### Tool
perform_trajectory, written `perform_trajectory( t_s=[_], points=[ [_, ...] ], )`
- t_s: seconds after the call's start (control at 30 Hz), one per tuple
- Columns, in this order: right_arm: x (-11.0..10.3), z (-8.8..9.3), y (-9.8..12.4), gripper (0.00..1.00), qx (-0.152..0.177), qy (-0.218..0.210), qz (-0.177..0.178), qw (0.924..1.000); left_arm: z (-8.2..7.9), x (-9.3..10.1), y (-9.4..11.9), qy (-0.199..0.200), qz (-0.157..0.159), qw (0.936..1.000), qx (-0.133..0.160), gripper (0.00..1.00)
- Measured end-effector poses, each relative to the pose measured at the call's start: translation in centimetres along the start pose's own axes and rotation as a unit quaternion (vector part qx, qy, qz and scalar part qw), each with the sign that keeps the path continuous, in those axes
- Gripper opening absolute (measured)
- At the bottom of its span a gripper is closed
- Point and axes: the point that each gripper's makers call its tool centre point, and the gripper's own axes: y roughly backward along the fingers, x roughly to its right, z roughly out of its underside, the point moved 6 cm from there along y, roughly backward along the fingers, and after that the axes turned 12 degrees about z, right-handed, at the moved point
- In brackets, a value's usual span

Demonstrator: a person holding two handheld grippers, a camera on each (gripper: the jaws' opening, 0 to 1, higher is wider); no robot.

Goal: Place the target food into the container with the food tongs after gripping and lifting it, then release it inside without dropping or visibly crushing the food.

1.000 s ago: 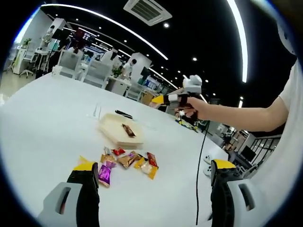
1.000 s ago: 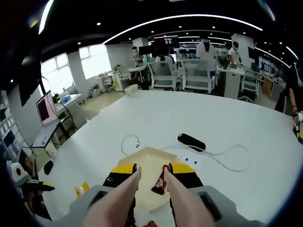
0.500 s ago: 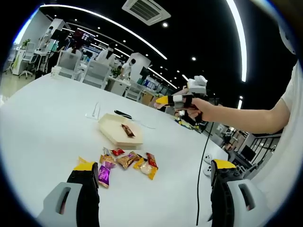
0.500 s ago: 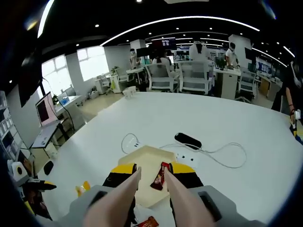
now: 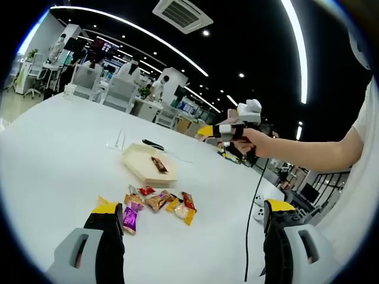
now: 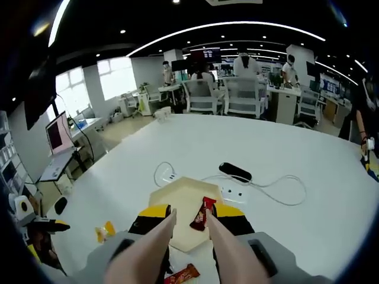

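Observation:
A pale hexagonal tray (image 5: 137, 161) lies on the white table with one brown snack bar (image 5: 159, 164) in it. Several wrapped snacks (image 5: 159, 201) lie in a loose pile just in front of the tray. My left gripper (image 5: 192, 219) hangs open and wide over the table's near part, holding nothing. A hand holds my right gripper (image 5: 220, 130) in the air, beyond and to the right of the tray. In the right gripper view, my right gripper (image 6: 189, 214) is shut on the pinkish food tongs (image 6: 148, 251), above the tray (image 6: 174, 198) and the bar (image 6: 202, 213). The tongs' tips are hidden.
A black oblong device (image 6: 235, 171) with a white cable (image 6: 278, 190) lies beyond the tray, and a small white plug (image 6: 169, 176) beside it. A yellow snack (image 6: 106, 229) and a red wrapper (image 6: 182, 273) lie near the tray. A black cord (image 5: 251, 207) hangs from the right gripper. Office chairs stand behind the table.
My right gripper has risen and drawn back from the tray, drifting right in the left gripper view. The bar stays in the tray. The left gripper has held still.

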Motion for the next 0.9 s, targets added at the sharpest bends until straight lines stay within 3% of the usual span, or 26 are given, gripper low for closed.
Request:
perform_trajectory(
  t_s=[0.9],
  points=[
    [-0.4,3.8,0.6,0.27,-0.019,-0.026,0.002,0.9995,0.3,-0.3,-0.1,-0.006,-0.002,0.9999,-0.012,0.99]
  ],
)
